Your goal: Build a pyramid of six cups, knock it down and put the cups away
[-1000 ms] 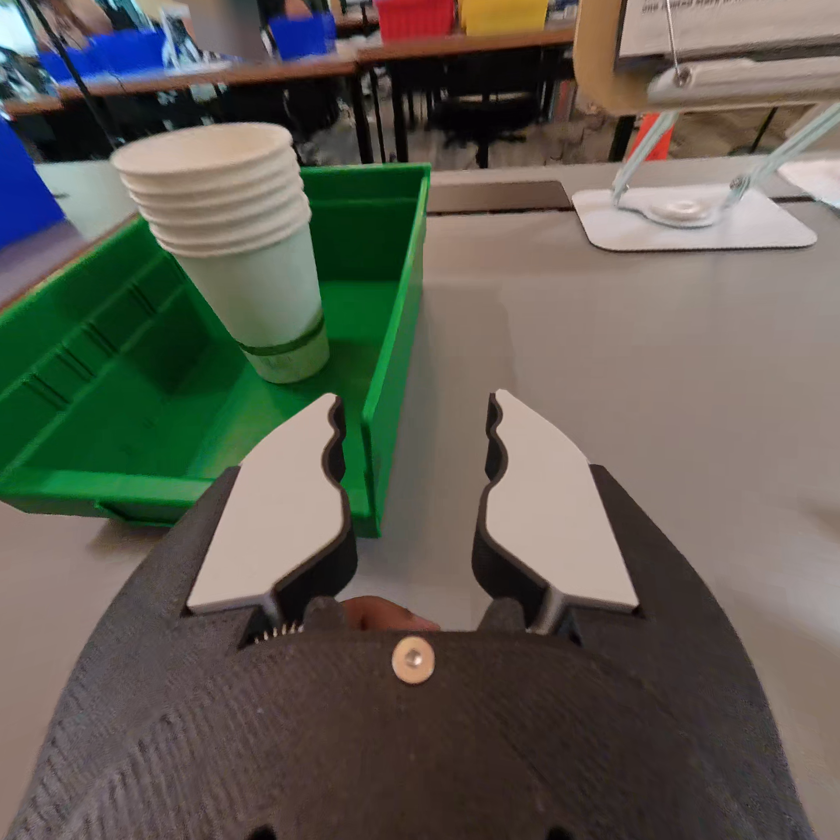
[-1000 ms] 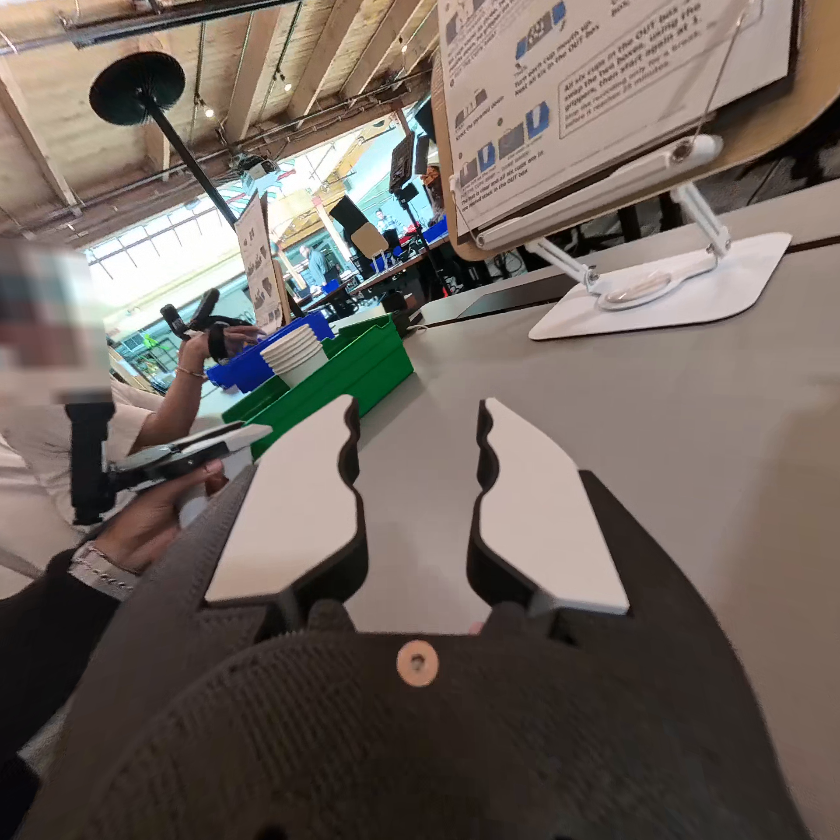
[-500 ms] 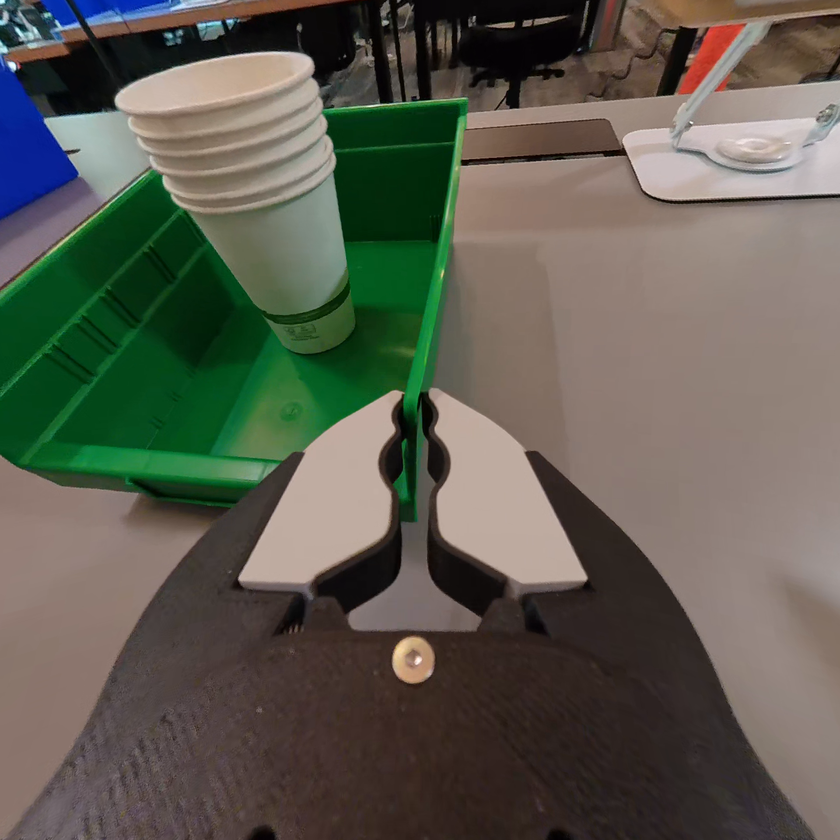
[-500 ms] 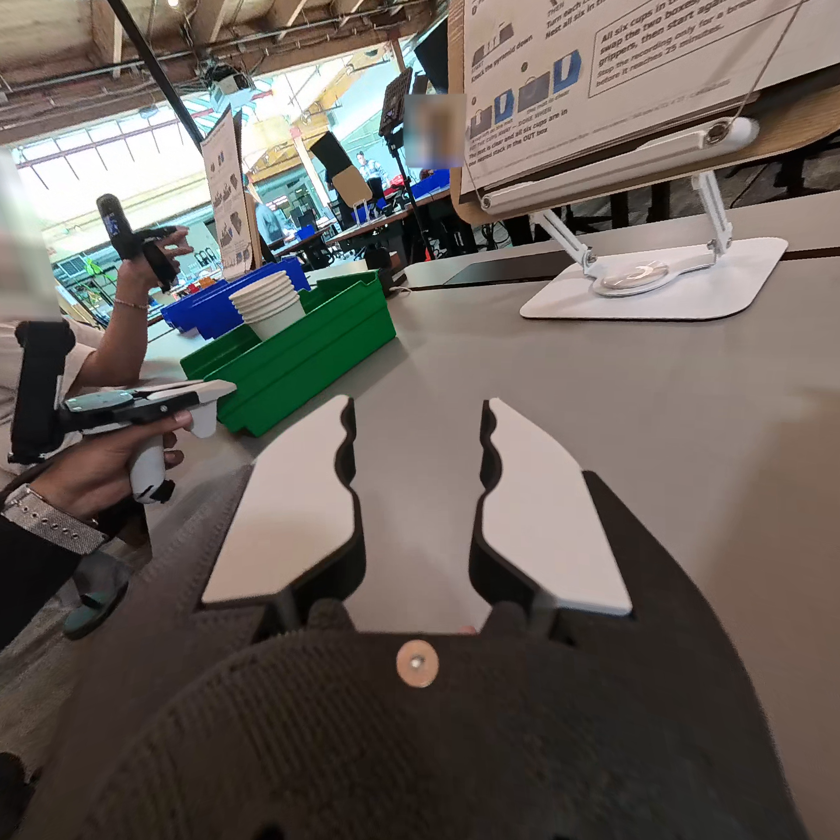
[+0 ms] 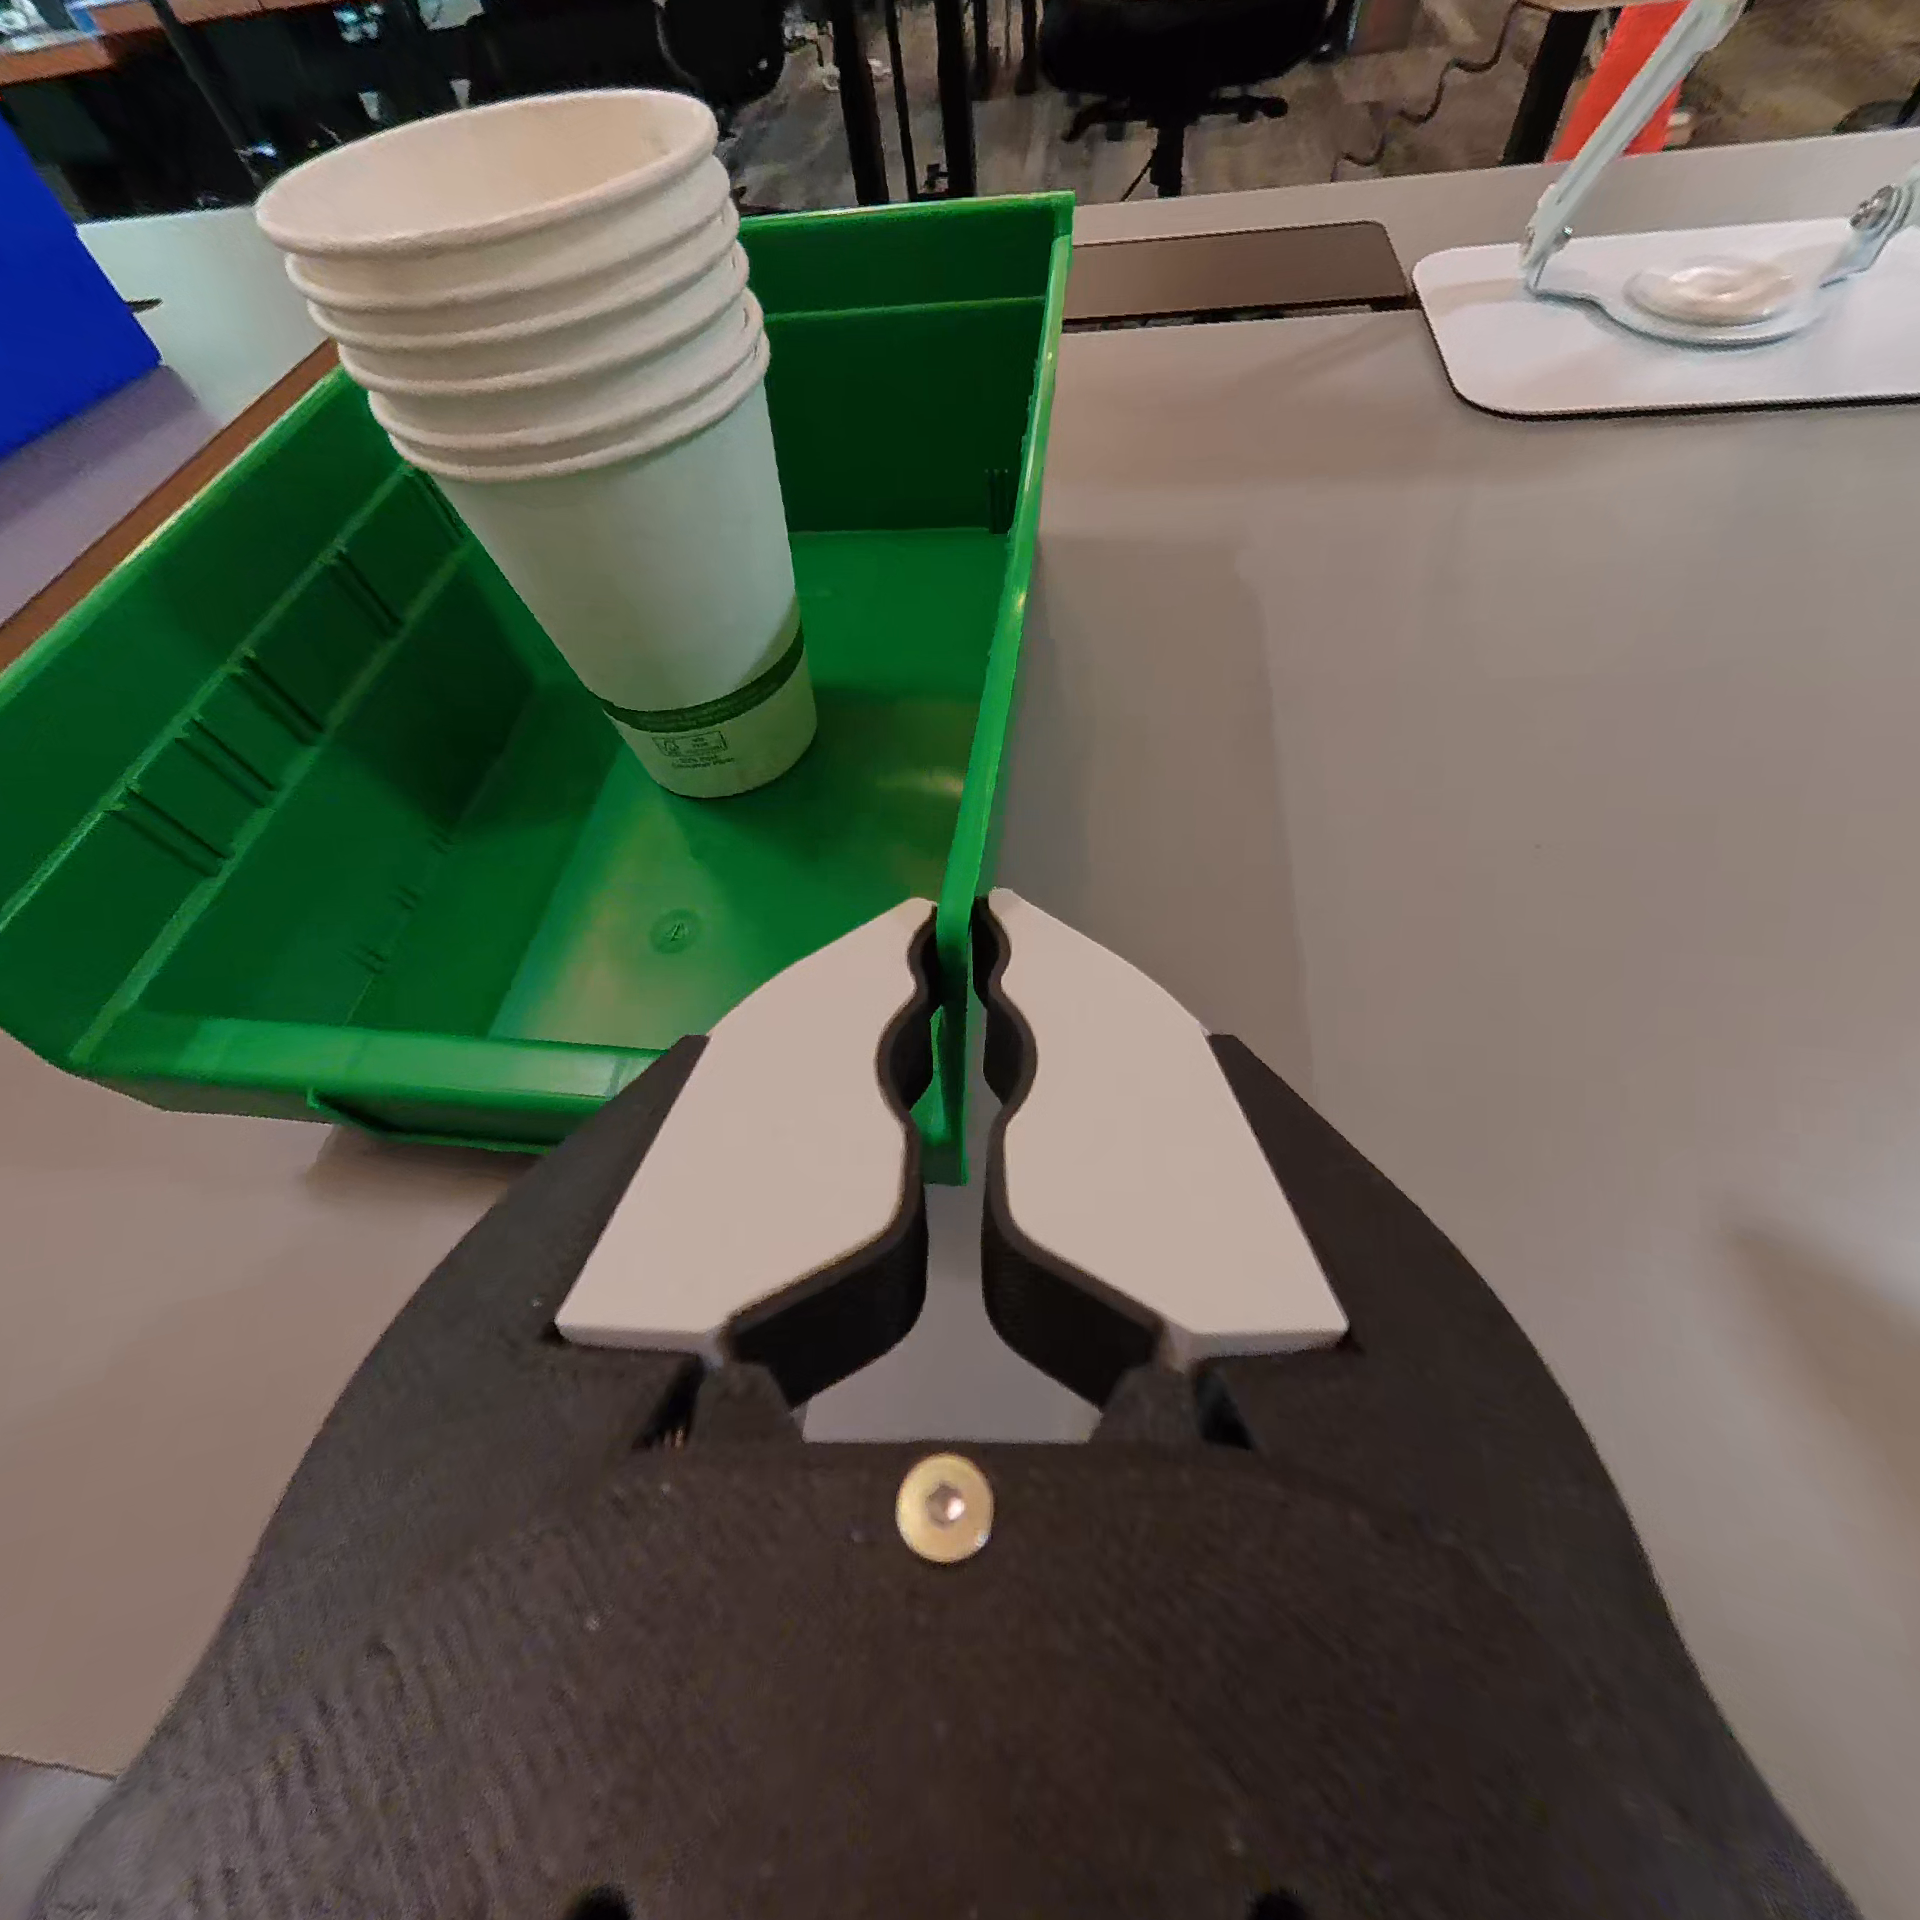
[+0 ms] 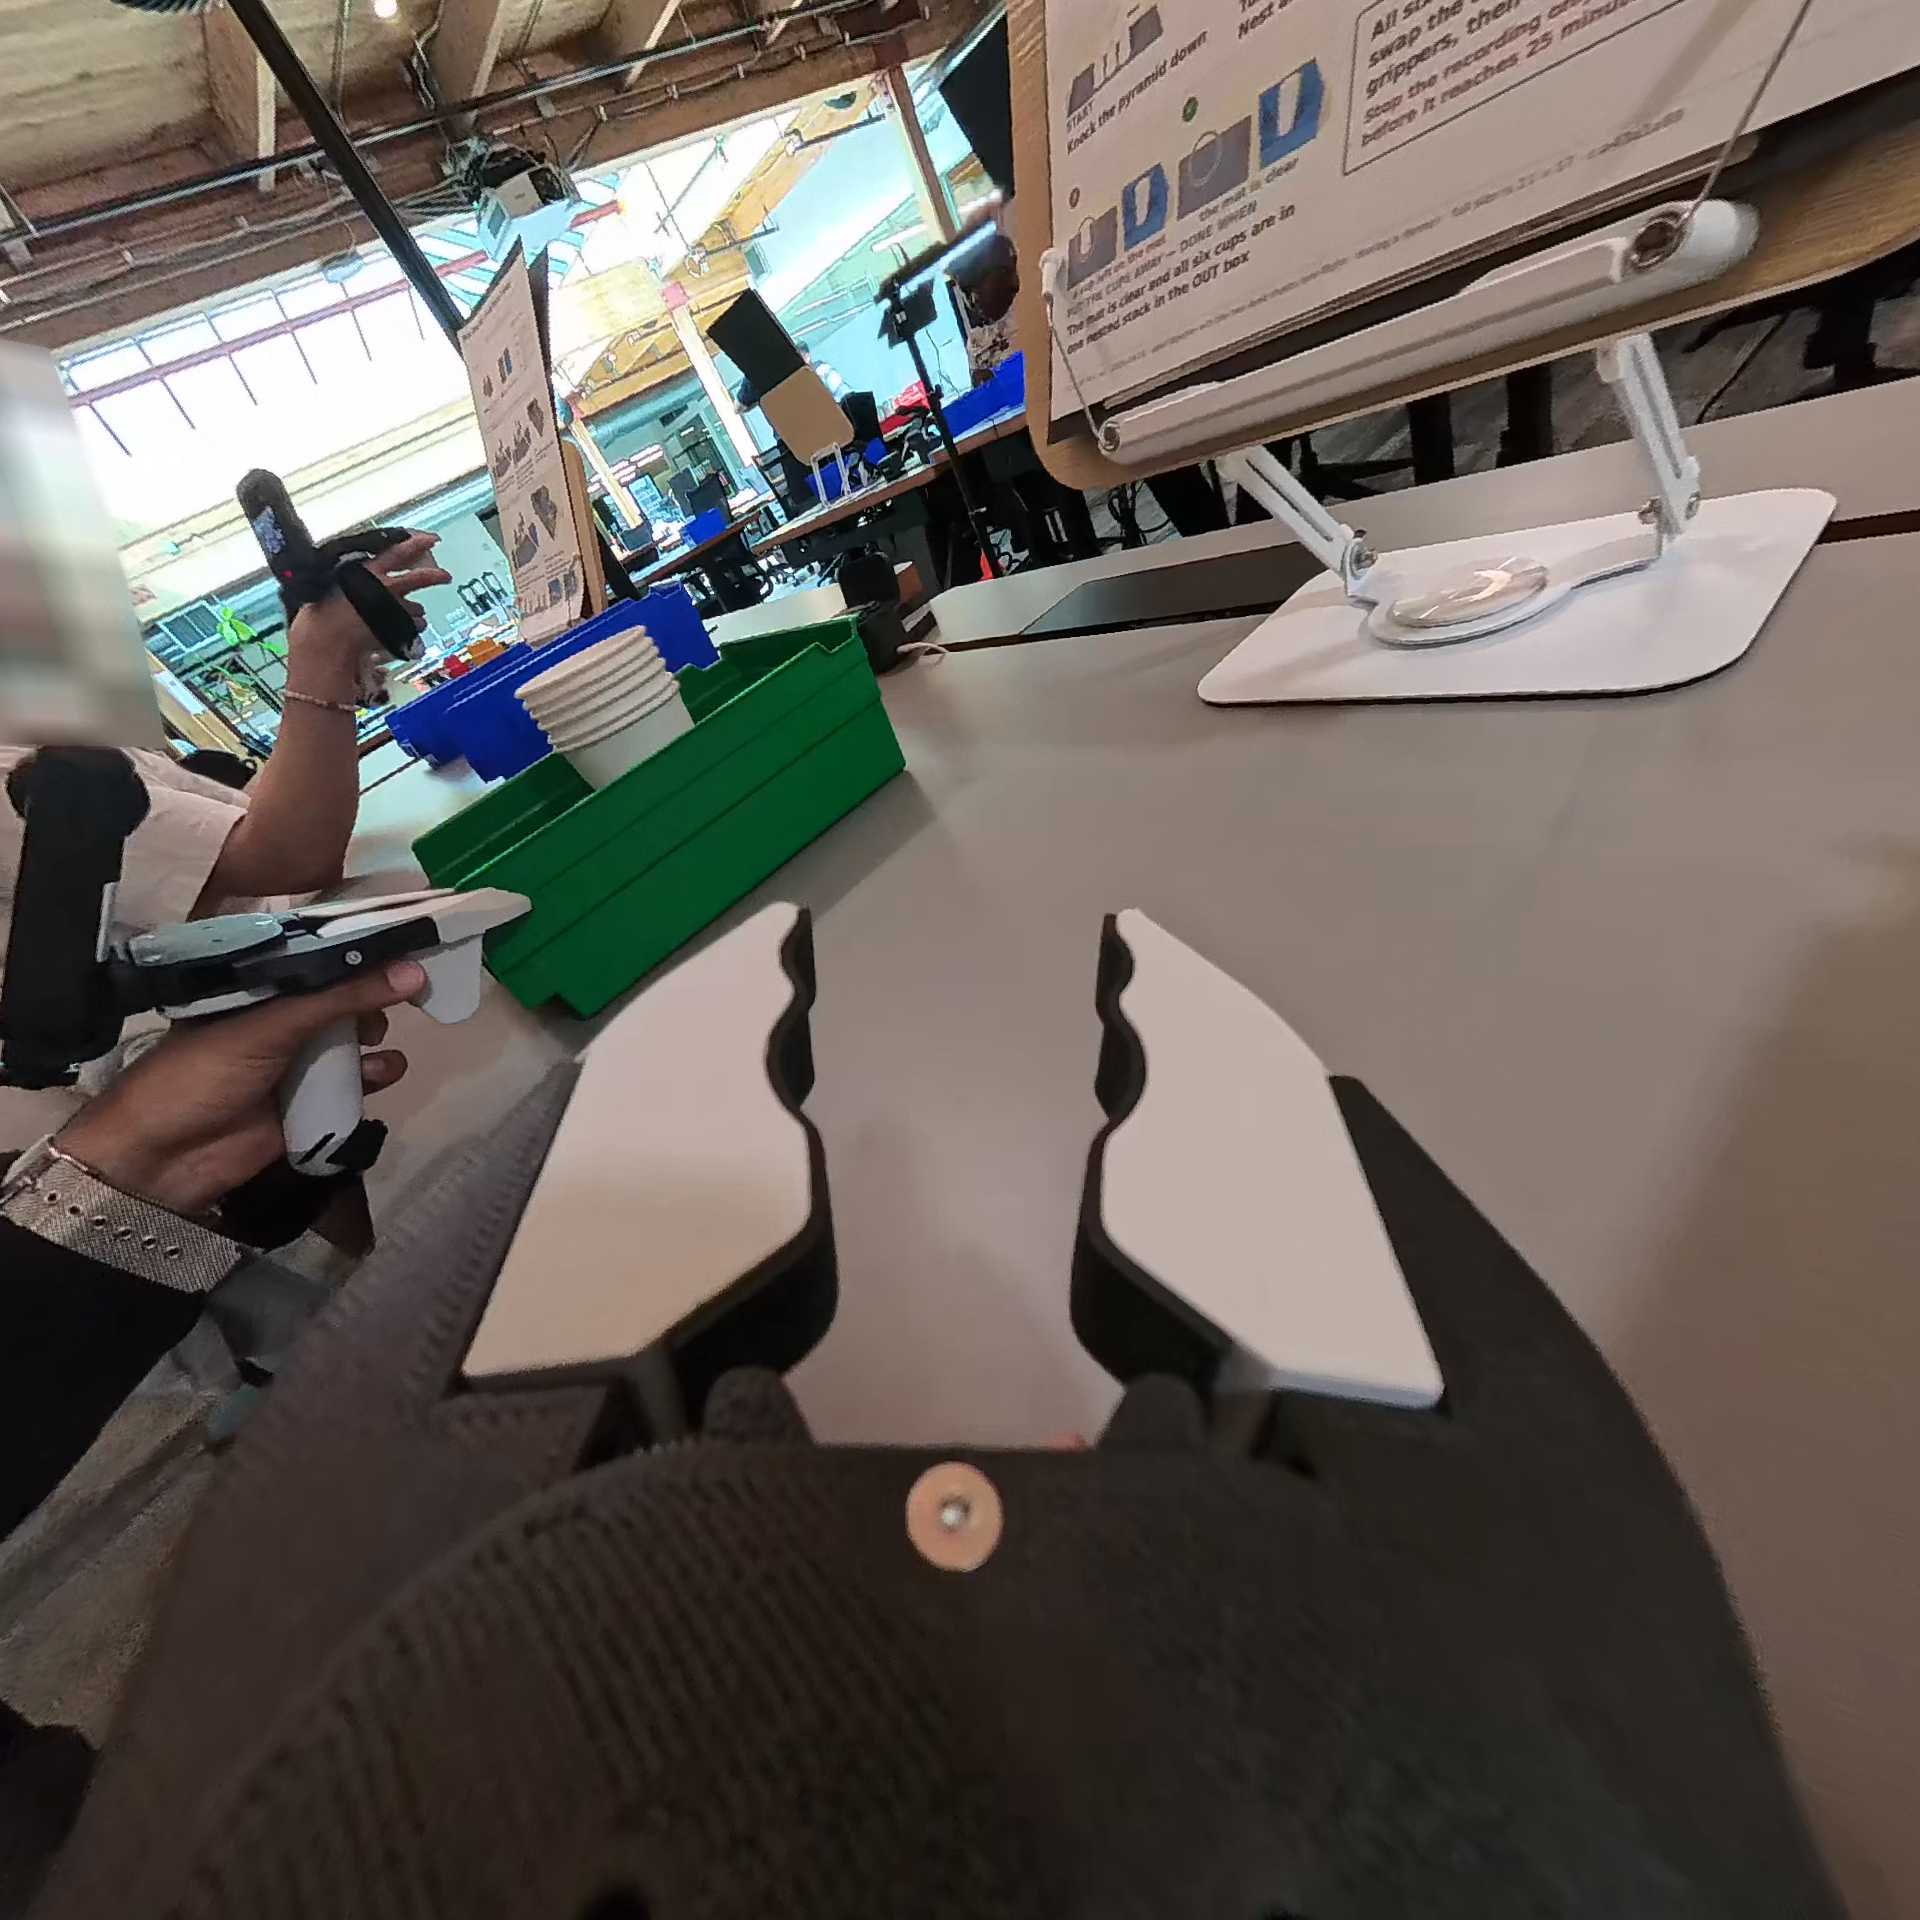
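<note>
The left gripper point(image 5: 954, 940) is clamped on the green bin's point(image 5: 312, 1049) right wall, which runs lengthwise toward the upper frame; nested paper cups point(image 5: 582, 436) stand inside, upper left; the right gripper point(image 6: 951, 951) gapes empty, well apart over the bare grey table point(image 6: 1455, 935); a white document stand point(image 6: 1507, 613) sits upper right.

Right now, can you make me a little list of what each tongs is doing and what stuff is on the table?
left tongs: shut on the right side wall of the green bin, near its front corner
right tongs: open, empty, above bare grey table
in the bin: a stack of white paper cups, nested, upright, near the right wall
far right of table: white stand holding a board with printed sheets
behind the bin: blue bins
</note>
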